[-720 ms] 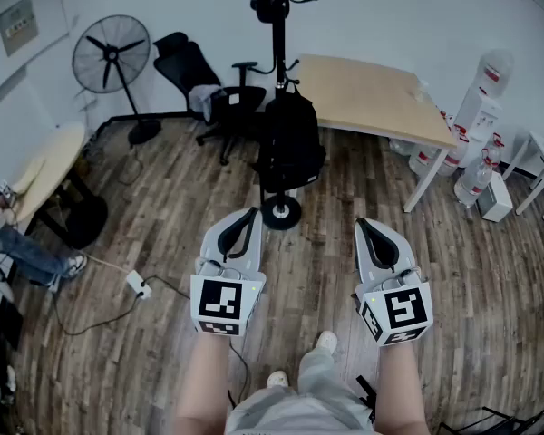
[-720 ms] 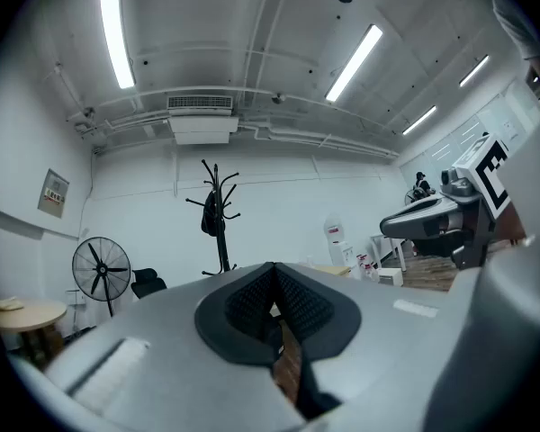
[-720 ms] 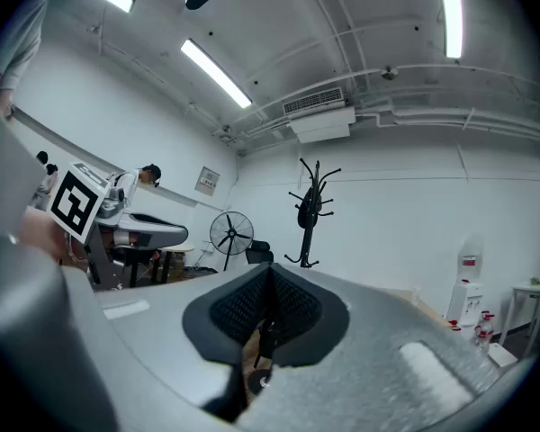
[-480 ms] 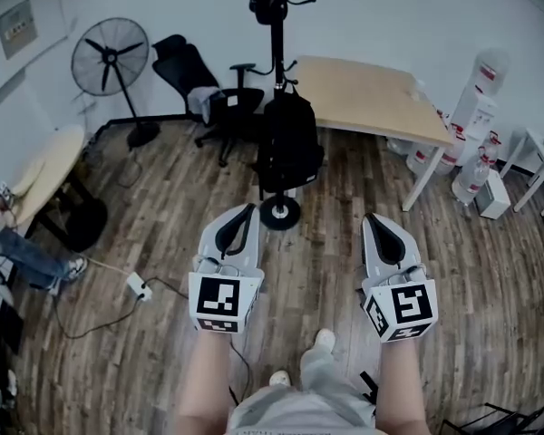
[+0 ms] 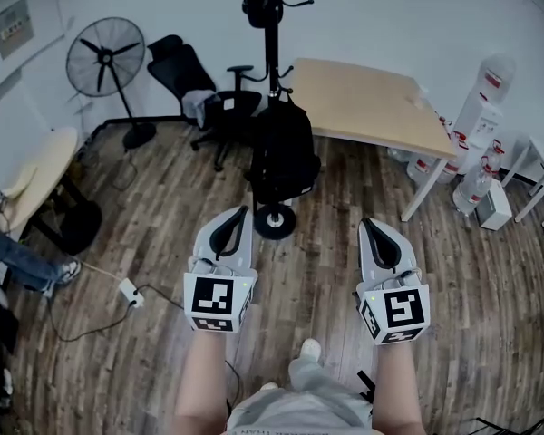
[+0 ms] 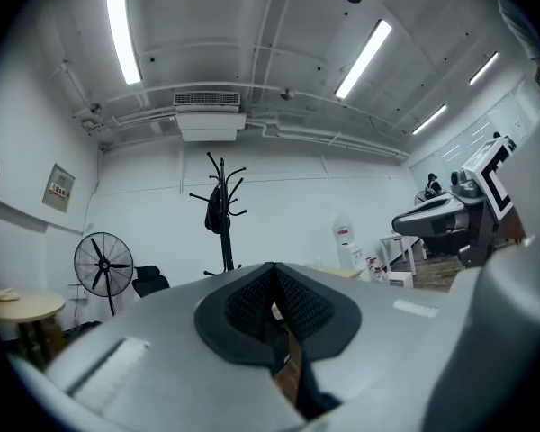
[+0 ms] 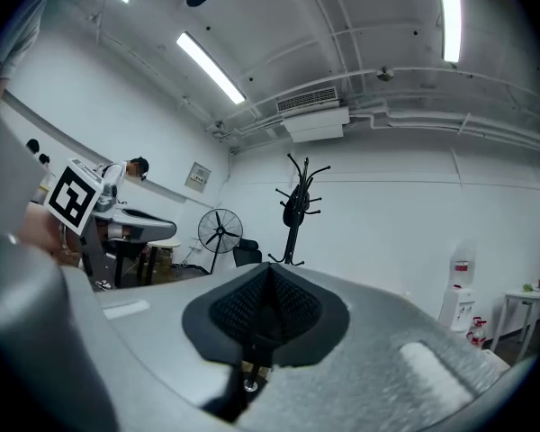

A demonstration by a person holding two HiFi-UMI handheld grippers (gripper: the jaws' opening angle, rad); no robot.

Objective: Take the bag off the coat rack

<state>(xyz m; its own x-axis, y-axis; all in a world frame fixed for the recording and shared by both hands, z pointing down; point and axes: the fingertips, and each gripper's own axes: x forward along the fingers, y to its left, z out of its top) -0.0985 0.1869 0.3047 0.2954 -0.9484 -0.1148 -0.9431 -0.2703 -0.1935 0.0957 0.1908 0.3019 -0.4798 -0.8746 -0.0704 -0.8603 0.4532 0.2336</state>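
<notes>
Plank floor [image 5: 145, 207]; black bag [image 5: 281, 152] hangs on coat rack [image 5: 272, 53] beside a tan bench [image 5: 372, 98]. Left tongs [image 5: 239, 214] and right tongs [image 5: 371, 227] level, clenched, empty.

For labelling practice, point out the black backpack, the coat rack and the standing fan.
black backpack [image 5: 283, 152], head view, middle of its body.
coat rack [image 5: 272, 57], head view, its pole.
standing fan [image 5: 106, 58], head view, its centre hub.

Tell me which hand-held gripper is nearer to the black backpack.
Left. The left hand-held gripper is just short of the backpack, slightly to its left; the right hand-held gripper is farther off to its right.
</notes>
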